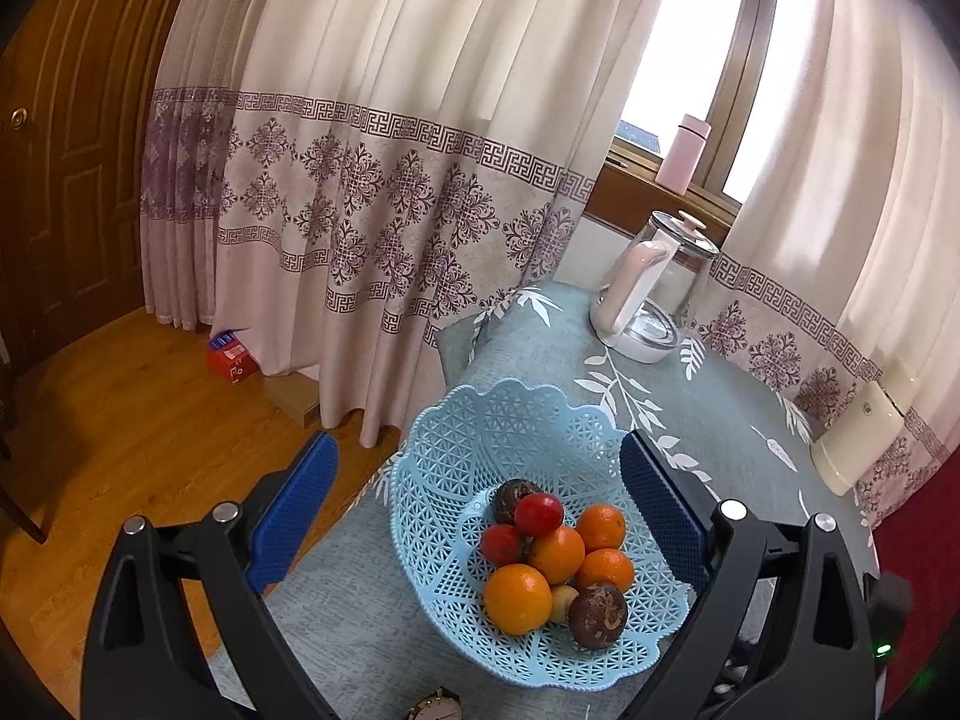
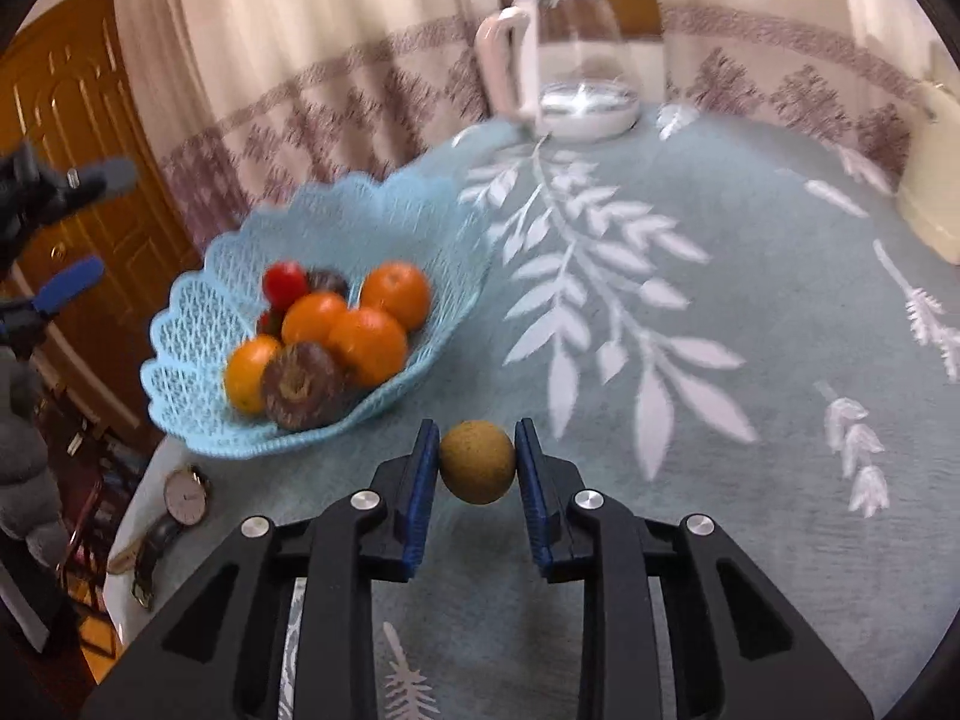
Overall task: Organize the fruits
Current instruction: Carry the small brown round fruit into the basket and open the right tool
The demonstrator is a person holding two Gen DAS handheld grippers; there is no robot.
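Observation:
A light blue lattice basket [image 1: 456, 450] [image 2: 198, 300] stands near the table's left edge. It holds several oranges [image 1: 517, 598] [image 2: 367, 343], two red tomatoes [image 1: 539, 514], two dark brown round fruits [image 1: 597, 615] [image 2: 300, 384] and a small pale fruit [image 1: 562, 602]. My left gripper [image 1: 480, 492] hangs open above the basket, nothing between its blue pads. My right gripper [image 2: 477, 450] is shut on a small tan-green round fruit [image 2: 477, 462], held just right of and in front of the basket, above the tablecloth. The left gripper's blue pad [image 2: 66, 285] shows at the far left of the right wrist view.
A glass kettle with a pink handle [image 1: 648, 294] [image 2: 564, 60] stands at the table's back. A cream box [image 1: 858, 438] [image 2: 936, 180] sits at the right edge. A wristwatch [image 2: 186, 495] [image 1: 435, 708] lies by the basket's near side. The table drops off left of the basket to wooden floor [image 1: 120, 420].

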